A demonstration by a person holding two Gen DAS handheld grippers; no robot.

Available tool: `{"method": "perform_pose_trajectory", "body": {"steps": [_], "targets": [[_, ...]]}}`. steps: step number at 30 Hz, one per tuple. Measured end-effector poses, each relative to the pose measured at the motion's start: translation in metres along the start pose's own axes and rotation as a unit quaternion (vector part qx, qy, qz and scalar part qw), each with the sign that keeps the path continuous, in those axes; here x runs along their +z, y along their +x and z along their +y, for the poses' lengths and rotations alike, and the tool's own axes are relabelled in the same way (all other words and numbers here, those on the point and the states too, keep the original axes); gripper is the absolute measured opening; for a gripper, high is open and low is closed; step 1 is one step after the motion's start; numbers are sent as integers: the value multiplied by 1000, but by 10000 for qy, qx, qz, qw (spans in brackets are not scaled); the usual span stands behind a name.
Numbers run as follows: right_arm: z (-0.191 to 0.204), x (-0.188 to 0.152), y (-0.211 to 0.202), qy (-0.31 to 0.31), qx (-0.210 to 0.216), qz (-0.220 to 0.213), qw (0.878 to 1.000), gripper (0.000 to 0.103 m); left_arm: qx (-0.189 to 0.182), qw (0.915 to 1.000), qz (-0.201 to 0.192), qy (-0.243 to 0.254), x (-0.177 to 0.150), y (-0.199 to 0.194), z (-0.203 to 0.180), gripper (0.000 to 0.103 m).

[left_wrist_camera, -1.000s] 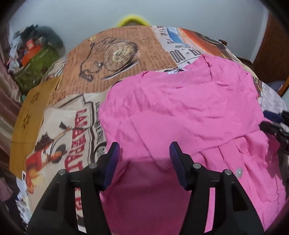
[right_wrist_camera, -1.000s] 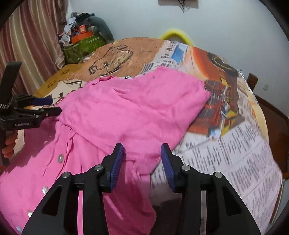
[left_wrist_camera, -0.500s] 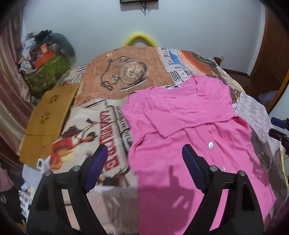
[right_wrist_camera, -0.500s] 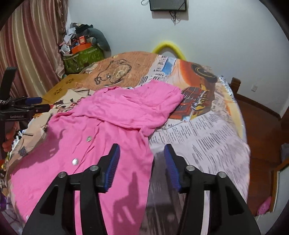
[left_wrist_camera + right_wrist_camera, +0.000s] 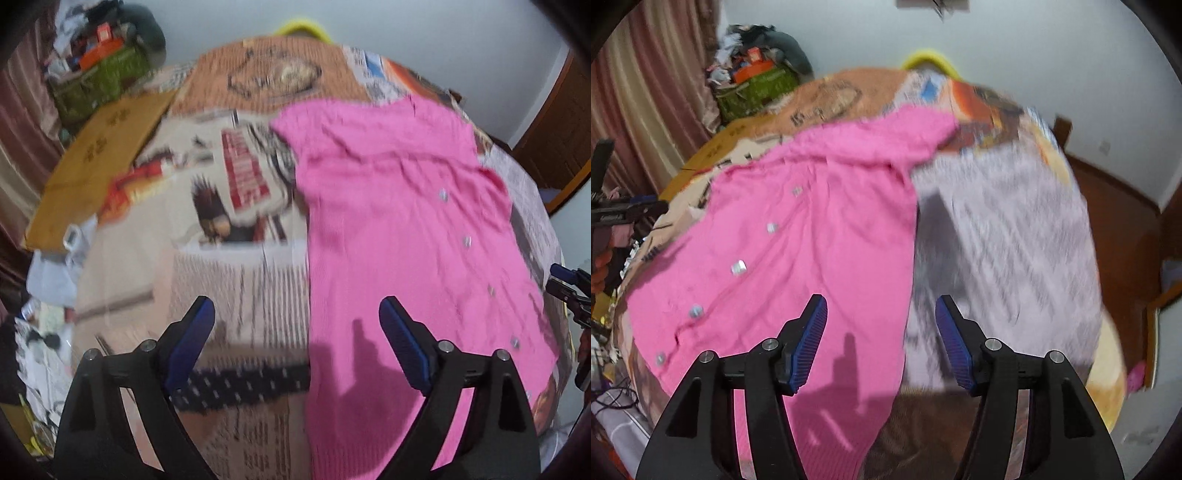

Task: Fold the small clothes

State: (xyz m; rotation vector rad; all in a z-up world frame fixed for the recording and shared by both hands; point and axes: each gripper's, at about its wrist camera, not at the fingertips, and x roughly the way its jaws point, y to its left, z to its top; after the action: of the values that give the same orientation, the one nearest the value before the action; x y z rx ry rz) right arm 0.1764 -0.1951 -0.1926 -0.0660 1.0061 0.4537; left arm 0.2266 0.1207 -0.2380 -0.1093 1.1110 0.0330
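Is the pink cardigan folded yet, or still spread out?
Partly folded: the pink cardigan lies flat, button row showing, its sleeves folded across the top. Both claws are open, holding nothing.

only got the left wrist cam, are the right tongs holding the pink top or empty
Observer: Empty. The right tongs are open with nothing between them.
Operator: where are they over the top
Observer: They straddle the side edge of the pink top: one blue pad is over the fabric, the other over the printed cloth.
Operator: whats past that side of the table
Observer: Wooden floor, running up to the white wall.
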Motion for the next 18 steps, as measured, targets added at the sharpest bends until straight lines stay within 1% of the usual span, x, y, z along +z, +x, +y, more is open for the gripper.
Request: {"method": "perform_pose_trajectory", "body": {"steps": [2, 4, 5, 7, 8, 10, 11, 12, 13, 14, 15, 16, 17, 18], "targets": [[-4, -10, 6, 187, 102, 124, 9997, 57, -63, 9999, 126, 2, -10, 6, -1, 86], [-5, -19, 12, 284, 138, 223, 9993, 57, -156, 9995, 260, 1, -21, 12, -3, 76], [-4, -22, 13, 286, 147, 257, 9992, 57, -219, 9993, 309, -19, -25, 14, -3, 72], [-3, -25, 16, 272, 177, 313, 9990, 57, -404, 9987, 313, -84, -31, 15, -4, 60], [-2, -26, 18, 263, 209, 328, 9989, 57, -462, 9985, 297, -44, -33, 14, -6, 56], [0, -26, 19, 254, 260, 288, 9989, 57, -641, 9976, 261, 52, -36, 11, -12, 31], [1, -26, 19, 256, 305, 277, 9988, 57, -681, 9973, 253, 89, -37, 9, -15, 26], [3, -26, 20, 251, 340, 265, 9988, 55, -708, 9971, 240, 143, -38, 9, -19, 16], [4, -27, 21, 228, 342, 253, 9988, 51, -719, 9970, 223, 204, -38, 8, -23, 9], [7, -26, 23, 194, 332, 245, 9990, 48, -698, 9970, 204, 252, -39, 7, -27, 7], [8, -27, 23, 179, 363, 234, 9989, 42, -638, 9974, 174, 287, -39, 6, -30, 6], [10, -28, 24, 165, 418, 237, 9987, 30, -597, 9976, 147, 310, -37, 6, -31, 5], [11, -28, 25, 161, 464, 237, 9985, 24, -574, 9978, 119, 315, -36, 6, -32, 5], [14, -28, 25, 150, 513, 242, 9983, 11, -547, 9979, 95, 319, -36, 5, -32, 5]]}}
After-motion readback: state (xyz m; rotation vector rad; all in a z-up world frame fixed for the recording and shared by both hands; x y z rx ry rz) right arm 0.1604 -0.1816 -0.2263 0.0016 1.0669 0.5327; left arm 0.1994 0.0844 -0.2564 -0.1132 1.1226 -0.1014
